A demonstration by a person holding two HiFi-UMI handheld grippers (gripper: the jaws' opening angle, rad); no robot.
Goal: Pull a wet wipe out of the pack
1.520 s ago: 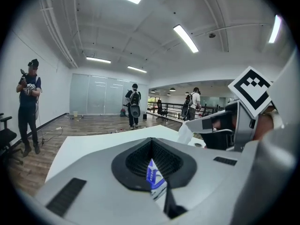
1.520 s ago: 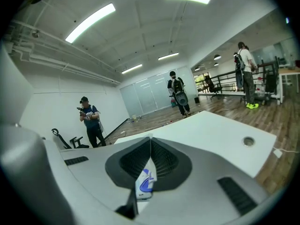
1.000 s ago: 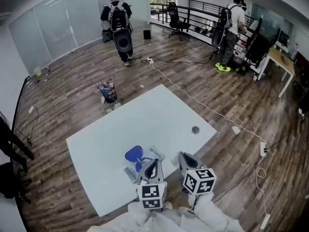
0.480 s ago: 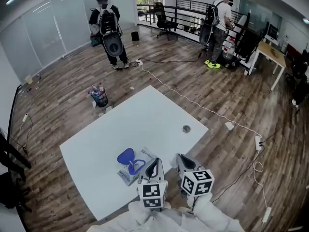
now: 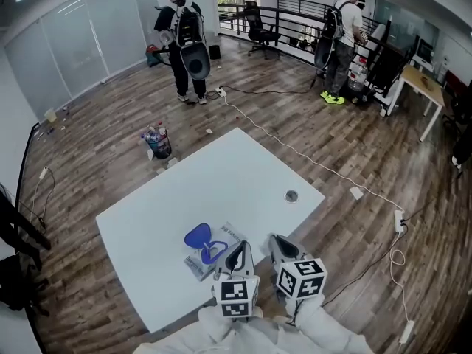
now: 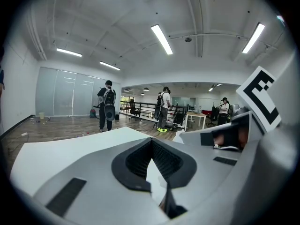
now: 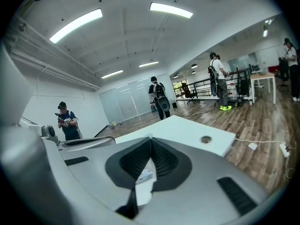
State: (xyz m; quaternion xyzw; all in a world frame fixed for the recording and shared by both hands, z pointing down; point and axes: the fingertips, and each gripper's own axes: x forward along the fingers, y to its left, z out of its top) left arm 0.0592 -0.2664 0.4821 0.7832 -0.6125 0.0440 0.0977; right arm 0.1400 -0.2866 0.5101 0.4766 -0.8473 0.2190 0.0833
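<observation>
Head view looks down on a white desk (image 5: 221, 179) with both tongs held low over its near edge, side by side, each in a white-sleeved hand. The left tongs (image 5: 239, 246) point away from the person, and the left gripper view shows the two dark pads meeting at their tips with nothing between them, only bare desk showing through the gap behind the tips. The right tongs (image 5: 273, 237) are closed in the same way: in the right gripper view the pads come together at the tips and grip nothing.

The wet wipe pack (image 5: 221, 243) lies flat on the desk just to the left of the left tongs' tips and slightly ahead of them. Whether the tips touch its edge cannot be told. Its blue lid (image 5: 197, 236) is flipped open on the side away from the tongs. No wipe can be made out at the opening.

Ahead of the right tongs, well apart from them, a round cable hole (image 5: 291, 195) sits in the desk. Far beyond both tongs, two people with backpacks stand on the wooden floor (image 5: 96, 131).
</observation>
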